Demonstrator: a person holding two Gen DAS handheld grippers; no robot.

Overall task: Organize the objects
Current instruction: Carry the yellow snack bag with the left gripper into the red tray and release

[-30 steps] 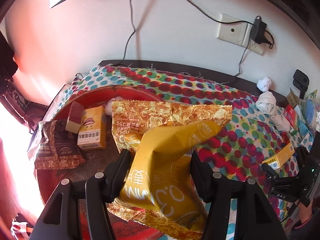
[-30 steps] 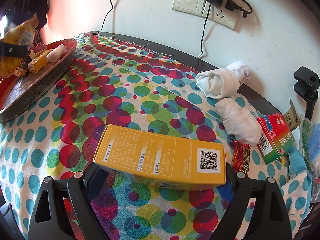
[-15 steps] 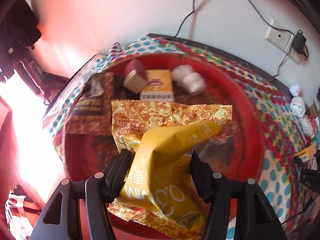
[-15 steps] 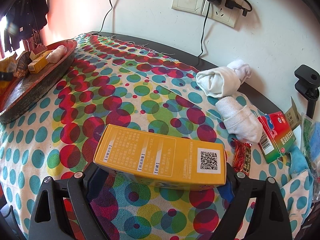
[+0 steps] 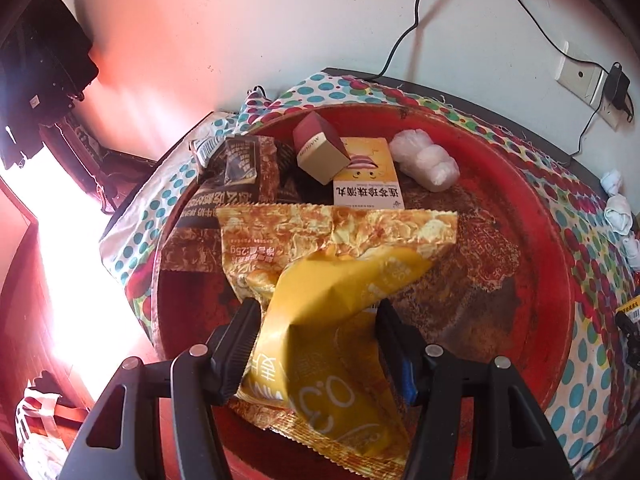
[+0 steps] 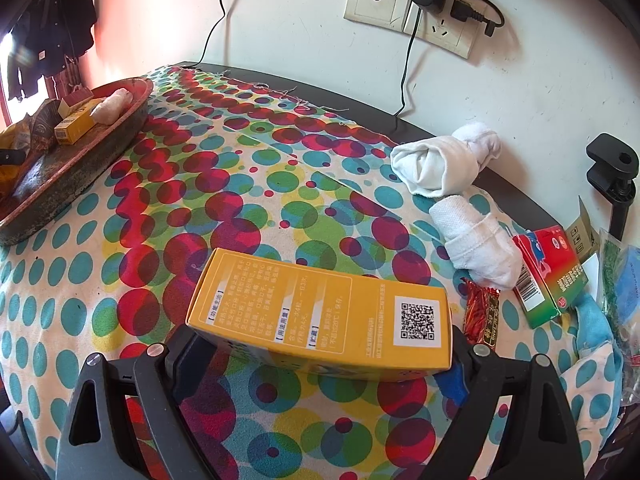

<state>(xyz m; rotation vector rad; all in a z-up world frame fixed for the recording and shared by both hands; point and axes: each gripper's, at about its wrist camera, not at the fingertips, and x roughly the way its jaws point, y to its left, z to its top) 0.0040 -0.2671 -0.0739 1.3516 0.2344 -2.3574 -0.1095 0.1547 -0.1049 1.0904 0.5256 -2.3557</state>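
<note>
**Snack packets over a crowded tray**

The left gripper (image 5: pixel 316 344) pinches two yellow snack packets (image 5: pixel 328 320) above the red tray (image 5: pixel 552 240); ahead lie a small carton (image 5: pixel 366 176), brown pouch (image 5: pixel 236 184) and white bundle (image 5: pixel 424 160). The right gripper (image 6: pixel 320 354) clasps a yellow box (image 6: pixel 320 312) over the counter (image 6: pixel 240 200), rolled socks (image 6: pixel 440 168) beyond.
</note>
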